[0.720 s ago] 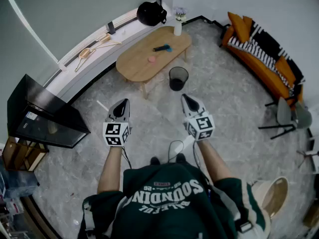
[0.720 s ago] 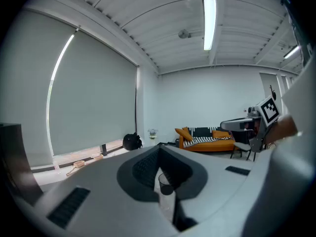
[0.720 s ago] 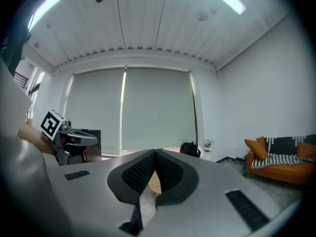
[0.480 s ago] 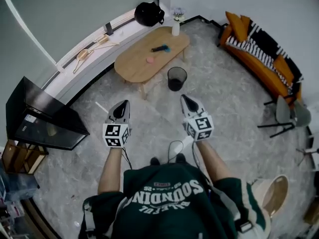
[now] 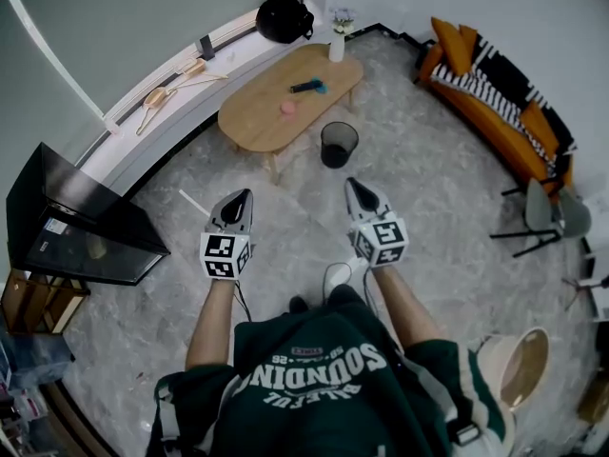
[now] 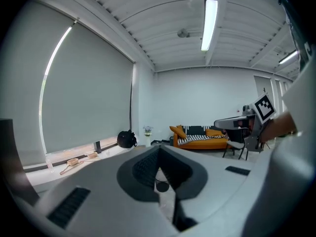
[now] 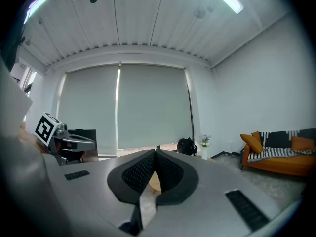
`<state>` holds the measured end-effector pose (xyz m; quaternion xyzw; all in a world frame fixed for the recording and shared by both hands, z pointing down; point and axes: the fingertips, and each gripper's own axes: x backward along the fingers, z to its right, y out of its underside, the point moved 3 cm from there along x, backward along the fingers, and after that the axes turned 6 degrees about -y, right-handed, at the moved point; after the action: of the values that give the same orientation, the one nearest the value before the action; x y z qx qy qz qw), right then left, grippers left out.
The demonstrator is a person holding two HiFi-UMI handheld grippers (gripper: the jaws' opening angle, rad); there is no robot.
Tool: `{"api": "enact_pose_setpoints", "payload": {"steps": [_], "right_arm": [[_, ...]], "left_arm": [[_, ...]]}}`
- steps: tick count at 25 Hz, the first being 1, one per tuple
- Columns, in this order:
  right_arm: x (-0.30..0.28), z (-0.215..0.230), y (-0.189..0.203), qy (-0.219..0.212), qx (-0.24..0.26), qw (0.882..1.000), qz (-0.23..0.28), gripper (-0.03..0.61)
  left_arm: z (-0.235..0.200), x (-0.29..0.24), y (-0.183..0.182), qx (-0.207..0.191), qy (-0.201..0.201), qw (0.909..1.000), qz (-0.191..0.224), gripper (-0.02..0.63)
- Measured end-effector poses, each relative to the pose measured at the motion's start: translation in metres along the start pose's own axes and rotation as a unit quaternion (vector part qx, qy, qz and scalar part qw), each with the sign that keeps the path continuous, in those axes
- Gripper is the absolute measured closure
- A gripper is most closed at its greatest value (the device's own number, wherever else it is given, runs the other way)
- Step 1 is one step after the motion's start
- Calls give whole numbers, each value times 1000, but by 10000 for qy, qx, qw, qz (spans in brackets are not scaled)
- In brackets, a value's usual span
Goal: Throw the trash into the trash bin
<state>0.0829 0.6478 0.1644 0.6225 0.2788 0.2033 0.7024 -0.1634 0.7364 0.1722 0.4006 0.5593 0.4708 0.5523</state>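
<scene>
Left tongs [image 5: 239, 199]: pressed together, nothing pinched; held about level and aimed across the floor toward the near left end of the tabletop.
Tabletop [image 5: 249, 122]: wooden oval, well ahead of both tongs; its long axis runs from near left to far right in the head view.
Pink trash [image 5: 288, 109]: small and roundish, lying near the tabletop's middle; no clear long axis; about equally far from either tongs.
Dark-and-blue trash [image 5: 308, 89]: lies flat just beyond the pink piece, apart from it; long and thin, with its axis nearly left to right in the head view and the blue end pointing right. Its kind cannot be told.
Trash bin [image 5: 339, 146]: black, upright and open-topped, on the floor just beside the tabletop's near edge, between the tabletop and the right tongs.
Right tongs [image 5: 353, 188]: pressed together and empty; about level, aimed nearly straight at the bin.
Deciding relation: both pieces lie beyond the bin, ahead and right of the left tongs and ahead and slightly left of the right tongs. The right hand is judged nearer to the long piece.
Approach, judged: the tongs must spread first, then close across the long piece's short axis.
Status: no trash picked up yet.
</scene>
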Motion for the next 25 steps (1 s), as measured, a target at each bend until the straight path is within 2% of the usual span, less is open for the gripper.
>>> {"api": "enact_pose_setpoints", "payload": {"steps": [5,13,19,25], "right_arm": [[-15,-6,4,10,-6,10000,-84,577],[-48,16,7,192,-73,9997,-145,577],[-93,66,5,195,-144,9997,-105,577],[-169,122,-8,6,-197,9997,-138,577]], "left_arm": [[-11,-13,1,30,100,9999,-49,615],[-20,-60,1,46,304,9995,-104,615],[-25,-130,-13,-47,372,9992,-135,615],[-44,-221,-32,-9,354,9991,-218,615]]}}
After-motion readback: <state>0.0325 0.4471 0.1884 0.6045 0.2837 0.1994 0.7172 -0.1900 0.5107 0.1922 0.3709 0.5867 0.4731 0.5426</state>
